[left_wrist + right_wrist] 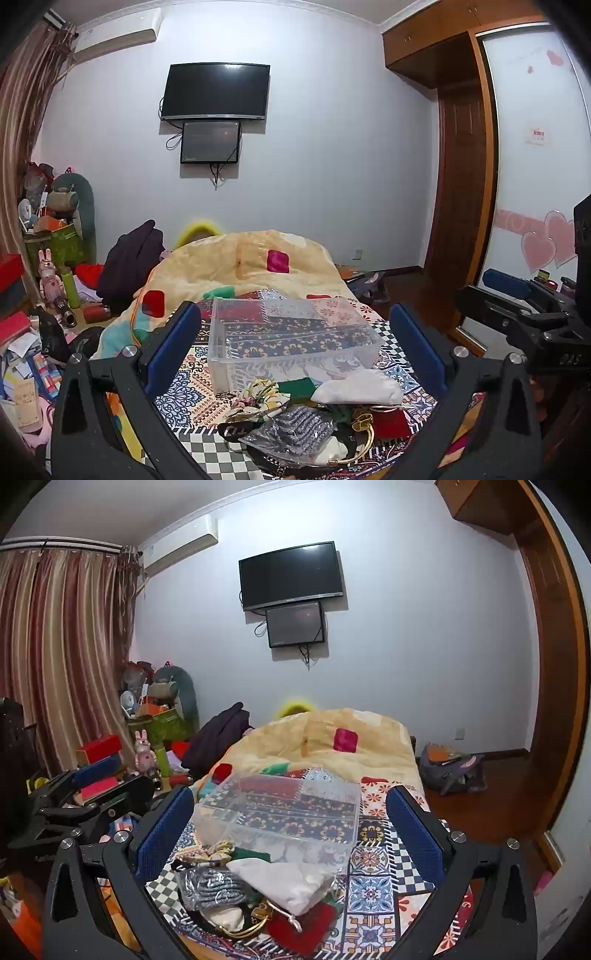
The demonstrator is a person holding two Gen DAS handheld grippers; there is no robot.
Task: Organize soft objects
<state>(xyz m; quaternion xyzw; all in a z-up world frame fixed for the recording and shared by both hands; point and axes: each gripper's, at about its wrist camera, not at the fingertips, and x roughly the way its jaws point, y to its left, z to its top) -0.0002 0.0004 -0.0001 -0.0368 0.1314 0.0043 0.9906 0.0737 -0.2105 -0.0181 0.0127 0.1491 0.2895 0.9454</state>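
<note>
Hovering above the near edge of the bed (pixel 207 454), left gripper (pixel 295 339) and right gripper (pixel 291 830) both spread wide, gripping nothing. Opening step, apparently: choosing from the soft-object heap (pixel 314 417) lying just before the clear box (pixel 291 339). Box's long axis running across the bed; next, likely lowering onto the white pouch (pixel 284 882).

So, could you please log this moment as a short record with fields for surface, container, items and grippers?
surface: bed under a patterned patchwork cover
container: clear plastic box, nothing visible inside
items: pile of soft goods in front of the box, with a white cloth pouch, a bagged grey knit and a red pouch
left gripper: open, empty
right gripper: open, empty
</note>
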